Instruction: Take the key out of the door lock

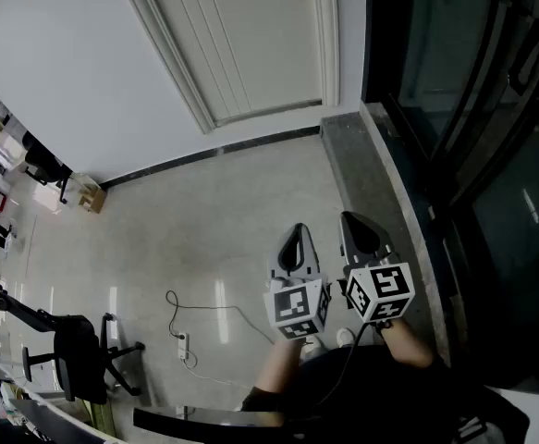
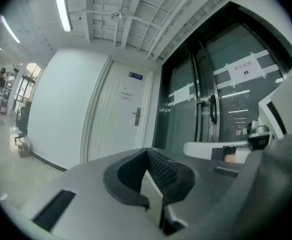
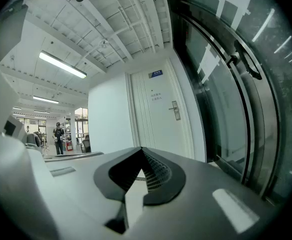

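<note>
Right gripper view: upright lock plate (image 3: 175, 110)

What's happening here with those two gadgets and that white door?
A person holds a tool in each hand. The left claw and the right claw are both closed and empty, pointing roughly level. The person stands some way back from the white door, next to a glass wall. The door's lock plate is visible, but it is too small to tell if a key is in it. Neither claw is near it.
</note>
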`<act>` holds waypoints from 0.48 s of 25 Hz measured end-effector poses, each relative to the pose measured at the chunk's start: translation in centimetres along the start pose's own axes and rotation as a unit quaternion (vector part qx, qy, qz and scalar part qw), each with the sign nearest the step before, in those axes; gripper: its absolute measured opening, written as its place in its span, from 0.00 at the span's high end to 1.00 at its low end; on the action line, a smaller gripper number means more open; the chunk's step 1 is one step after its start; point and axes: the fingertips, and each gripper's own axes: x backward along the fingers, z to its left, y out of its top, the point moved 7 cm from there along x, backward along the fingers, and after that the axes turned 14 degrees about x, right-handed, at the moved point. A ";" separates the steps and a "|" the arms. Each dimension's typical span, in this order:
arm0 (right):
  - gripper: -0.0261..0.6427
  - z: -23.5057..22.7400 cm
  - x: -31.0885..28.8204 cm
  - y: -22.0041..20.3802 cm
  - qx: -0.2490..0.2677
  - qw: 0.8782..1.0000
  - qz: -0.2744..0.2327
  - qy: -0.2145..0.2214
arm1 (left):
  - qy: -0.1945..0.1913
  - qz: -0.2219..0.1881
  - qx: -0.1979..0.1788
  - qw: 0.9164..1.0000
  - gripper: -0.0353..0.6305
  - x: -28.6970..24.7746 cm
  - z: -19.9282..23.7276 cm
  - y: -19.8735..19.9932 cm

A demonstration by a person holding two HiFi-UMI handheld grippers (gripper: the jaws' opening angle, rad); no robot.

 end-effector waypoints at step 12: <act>0.96 1.5 -0.1 -0.5 0.005 1.000 0.004 0.008 | 0.001 -0.003 0.003 1.000 0.95 1.0 1.0 0.0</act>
